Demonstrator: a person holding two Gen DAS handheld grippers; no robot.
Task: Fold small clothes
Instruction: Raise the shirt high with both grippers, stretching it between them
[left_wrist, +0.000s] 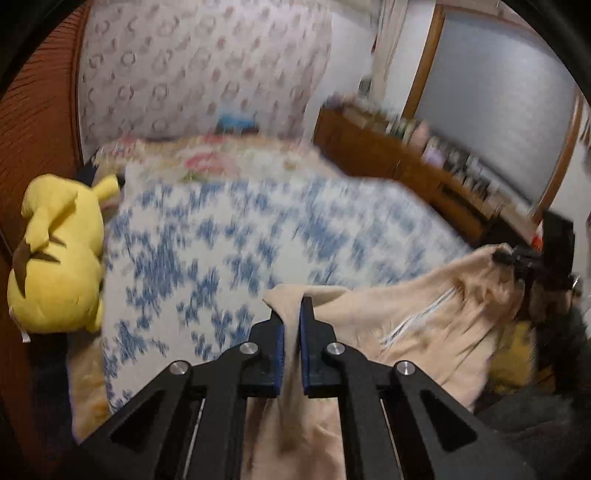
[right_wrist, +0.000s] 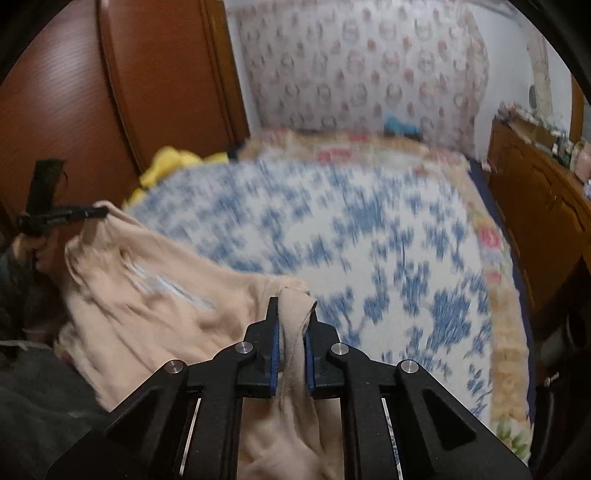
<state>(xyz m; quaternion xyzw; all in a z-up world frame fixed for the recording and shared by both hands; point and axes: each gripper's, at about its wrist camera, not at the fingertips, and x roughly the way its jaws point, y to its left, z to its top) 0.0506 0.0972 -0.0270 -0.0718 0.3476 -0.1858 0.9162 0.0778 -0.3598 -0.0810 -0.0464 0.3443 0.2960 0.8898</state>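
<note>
A small beige garment (left_wrist: 436, 317) hangs stretched between both grippers above a bed with a blue-and-white floral cover (left_wrist: 229, 240). My left gripper (left_wrist: 291, 306) is shut on one corner of the cloth, which bunches between its blue pads. In the right wrist view my right gripper (right_wrist: 293, 308) is shut on the other corner of the beige garment (right_wrist: 147, 295). Each view shows the other gripper at the far end of the cloth: the right gripper (left_wrist: 506, 256) at the right edge, the left gripper (right_wrist: 99, 211) at the left edge. The bed is blurred.
A yellow plush toy (left_wrist: 59, 254) lies at the bed's left side against a brown wooden panel (right_wrist: 110, 92). A patterned cushion (left_wrist: 199, 70) stands at the head. A wooden shelf (left_wrist: 417, 162) with small items runs along the right. Dark clothing (right_wrist: 40, 406) of a person fills the lower corner.
</note>
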